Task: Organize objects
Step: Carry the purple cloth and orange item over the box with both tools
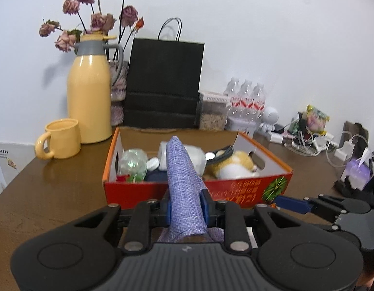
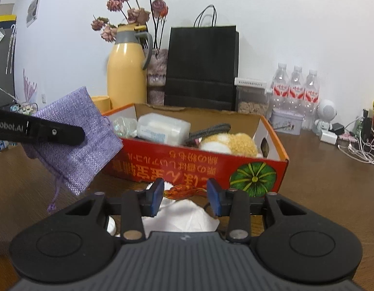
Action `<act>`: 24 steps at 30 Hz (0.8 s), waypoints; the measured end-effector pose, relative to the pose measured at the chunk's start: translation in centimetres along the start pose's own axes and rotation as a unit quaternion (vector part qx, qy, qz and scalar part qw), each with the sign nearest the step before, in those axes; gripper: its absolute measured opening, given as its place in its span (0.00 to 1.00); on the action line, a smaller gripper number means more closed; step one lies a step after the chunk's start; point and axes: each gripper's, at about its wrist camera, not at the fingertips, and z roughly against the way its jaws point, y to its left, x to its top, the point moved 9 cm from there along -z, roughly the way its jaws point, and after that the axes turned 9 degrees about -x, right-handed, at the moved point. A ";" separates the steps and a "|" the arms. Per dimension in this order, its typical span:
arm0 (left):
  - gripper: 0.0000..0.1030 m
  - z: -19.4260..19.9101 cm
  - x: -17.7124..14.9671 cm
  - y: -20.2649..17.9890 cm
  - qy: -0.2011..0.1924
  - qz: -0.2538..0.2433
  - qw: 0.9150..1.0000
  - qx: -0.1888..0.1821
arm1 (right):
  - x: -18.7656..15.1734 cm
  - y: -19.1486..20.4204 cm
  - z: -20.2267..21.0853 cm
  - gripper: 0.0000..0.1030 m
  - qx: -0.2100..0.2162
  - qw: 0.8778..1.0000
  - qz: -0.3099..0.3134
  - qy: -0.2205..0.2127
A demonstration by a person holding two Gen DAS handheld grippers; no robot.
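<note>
A purple woven pouch (image 1: 184, 181) stands up between my left gripper's (image 1: 187, 208) blue pads, which are shut on it. In the right wrist view the pouch (image 2: 75, 135) hangs above the table left of the box, with one black finger (image 2: 53, 132) across it. The red cardboard box (image 1: 271, 177) holds a plush toy (image 1: 235, 167), a white plastic pack (image 2: 162, 128) and other items. My right gripper (image 2: 185, 194) sits low in front of the box (image 2: 271, 133). An amber-orange crinkled object (image 2: 184, 190) fills the gap between its pads, over white tissue (image 2: 187, 218).
A yellow jug (image 1: 89, 97) and a yellow mug (image 1: 62, 138) stand back left. A black paper bag (image 1: 162, 82) leans on the wall behind the box. Water bottles (image 1: 246, 101), a small white figure (image 2: 326, 114) and tangled chargers (image 1: 315, 143) crowd the back right.
</note>
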 end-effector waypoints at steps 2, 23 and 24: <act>0.21 0.3 0.6 0.0 -0.007 0.000 1.000 -0.003 | 0.5 0.0 0.3 0.38 0.002 1.000 -0.002 -0.007; 0.21 -5.7 6.6 1.7 -0.039 0.012 0.999 -0.005 | 7.7 -0.8 -4.5 0.38 -0.014 0.998 -0.018 -0.052; 0.21 -6.2 6.8 1.9 -0.039 0.013 0.999 -0.004 | 7.8 -0.9 -5.1 0.38 -0.016 0.998 -0.020 -0.051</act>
